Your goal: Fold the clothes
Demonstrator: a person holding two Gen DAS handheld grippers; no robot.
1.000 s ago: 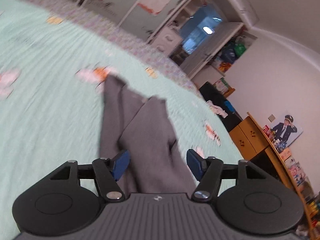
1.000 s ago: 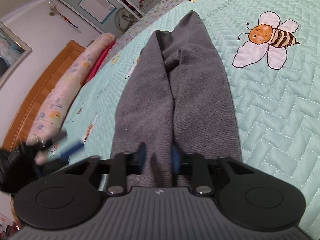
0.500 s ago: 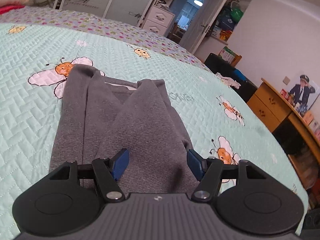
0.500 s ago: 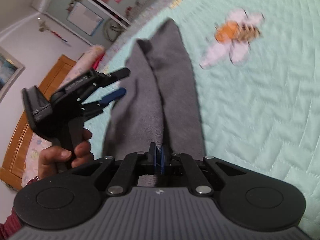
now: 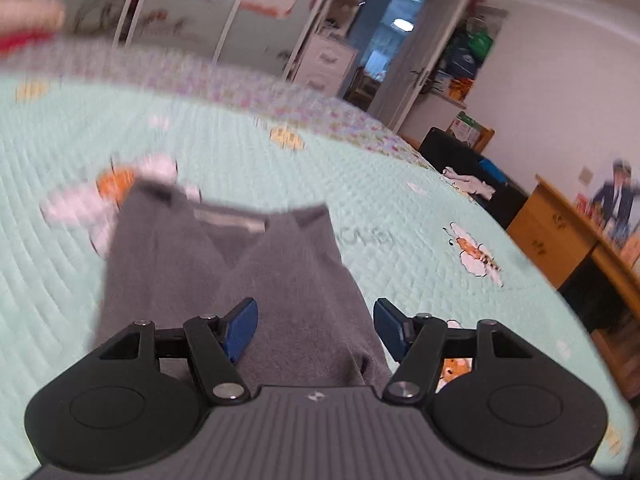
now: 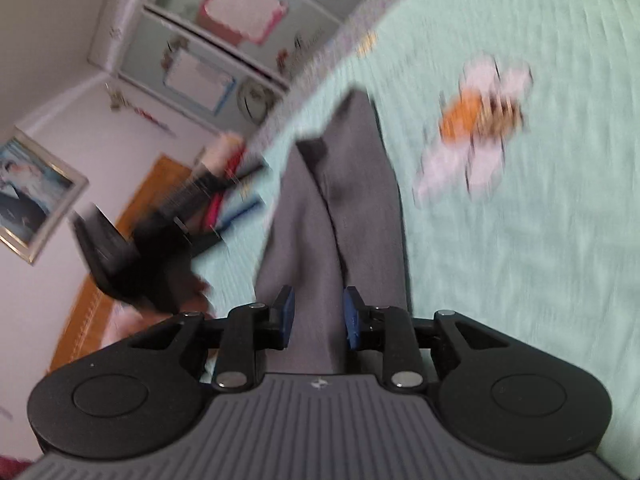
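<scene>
Left gripper (image 5: 314,322) hangs with jaws wide apart, empty, over the near end of one grey garment (image 5: 240,264). Right gripper (image 6: 319,316) is part open over the same cloth, gripping nothing. The garment lies flat on a green quilt (image 5: 400,208); three bees show there, blurred.

A mint-green quilted bedspread (image 5: 400,184) covers the bed, printed with cartoon bees (image 5: 476,254); a floral border (image 5: 248,84) runs along its far edge; beyond stand a white drawer unit (image 5: 328,64), an open door (image 5: 412,68) and a wooden cabinet (image 5: 556,232); a framed picture (image 6: 28,196) hangs above a wooden headboard (image 6: 120,248).
</scene>
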